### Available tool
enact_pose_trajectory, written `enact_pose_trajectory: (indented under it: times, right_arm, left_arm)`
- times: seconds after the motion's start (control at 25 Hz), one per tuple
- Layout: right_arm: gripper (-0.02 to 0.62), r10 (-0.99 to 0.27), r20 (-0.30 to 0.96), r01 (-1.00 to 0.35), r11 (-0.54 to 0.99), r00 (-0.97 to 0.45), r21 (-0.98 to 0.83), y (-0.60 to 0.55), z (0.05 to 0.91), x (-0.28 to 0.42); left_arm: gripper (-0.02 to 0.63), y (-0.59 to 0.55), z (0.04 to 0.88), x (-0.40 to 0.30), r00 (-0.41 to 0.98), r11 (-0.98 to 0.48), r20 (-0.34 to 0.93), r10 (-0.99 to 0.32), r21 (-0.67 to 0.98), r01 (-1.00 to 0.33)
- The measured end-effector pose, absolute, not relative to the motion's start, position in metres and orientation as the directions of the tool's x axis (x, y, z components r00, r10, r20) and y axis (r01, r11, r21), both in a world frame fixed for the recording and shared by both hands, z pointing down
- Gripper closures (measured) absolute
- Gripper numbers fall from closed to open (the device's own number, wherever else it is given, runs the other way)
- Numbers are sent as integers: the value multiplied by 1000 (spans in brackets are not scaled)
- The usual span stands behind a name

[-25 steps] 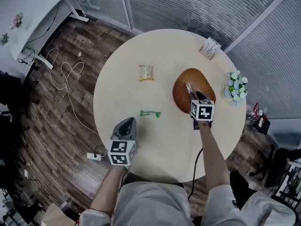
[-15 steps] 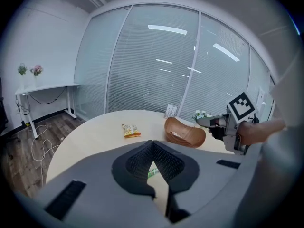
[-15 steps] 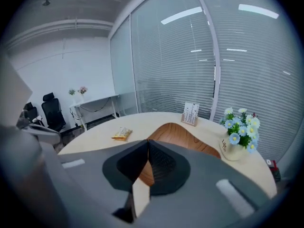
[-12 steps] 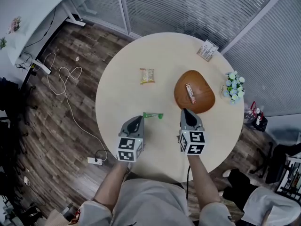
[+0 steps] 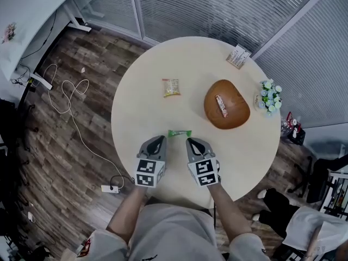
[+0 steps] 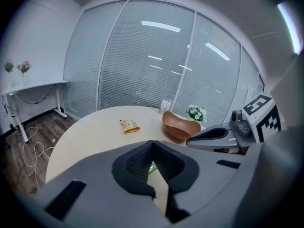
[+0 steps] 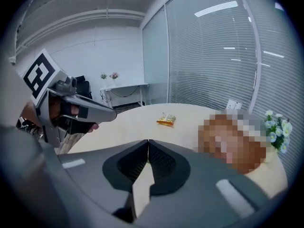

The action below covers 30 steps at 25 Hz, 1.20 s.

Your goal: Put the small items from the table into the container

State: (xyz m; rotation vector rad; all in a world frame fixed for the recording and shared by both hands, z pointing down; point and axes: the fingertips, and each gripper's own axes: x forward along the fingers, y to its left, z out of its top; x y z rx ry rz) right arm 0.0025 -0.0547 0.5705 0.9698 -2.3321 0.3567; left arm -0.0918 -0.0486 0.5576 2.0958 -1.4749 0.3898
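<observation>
Since a second ago the right hand-held gripper (image 5: 191,141) has drawn back from the wooden bowl (image 5: 237,119) to the near edge of the round surface (image 5: 142,105), and its jaws, then parted over the bowl, have come together with nothing between them; the left hand-held gripper (image 5: 159,139) has hardly shifted. The two now sit side by side, close but apart, both aimed away from the person and tilted down toward the surface; the left one's jaw tips also meet, and they hold nothing.

A small wrapped bar (image 5: 221,106) lies inside the bowl, roughly along its middle; the bowl stands on the right half of the surface. Two items remain outside it: a green packet (image 5: 179,133) lies flat just beyond the tips of both hand-held grippers, between them and not touched by either; it shows as a sliver of green through the gap behind the left one's closed tips. A yellow snack packet (image 5: 171,87) lies farther off, well apart from the green one and to the left of the bowl.

At the far right rim stand a small bunch of pale flowers (image 5: 270,98) and, farther round, a printed card (image 5: 239,56). A white cable (image 5: 64,94) trails over the wooden floor at the left.
</observation>
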Motion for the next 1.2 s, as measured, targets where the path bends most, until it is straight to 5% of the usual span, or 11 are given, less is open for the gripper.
enact_pose_trajectory:
  times: [0.4, 0.76, 1.2]
  right_arm:
    - [578, -469, 697, -670, 742, -542, -21, -61, 610, -19]
    - [333, -316, 816, -505, 862, -483, 35, -77, 667, -28]
    - [353, -204, 876, -443, 896, -437, -12, -79, 703, -32]
  left_arm:
    - [600, -59, 574, -118, 352, -237, 544, -762, 272, -933]
    - [600, -62, 588, -150, 320, -197, 576, -752, 266, -943]
    - [600, -62, 599, -158, 317, -192, 603, -732, 264, -945]
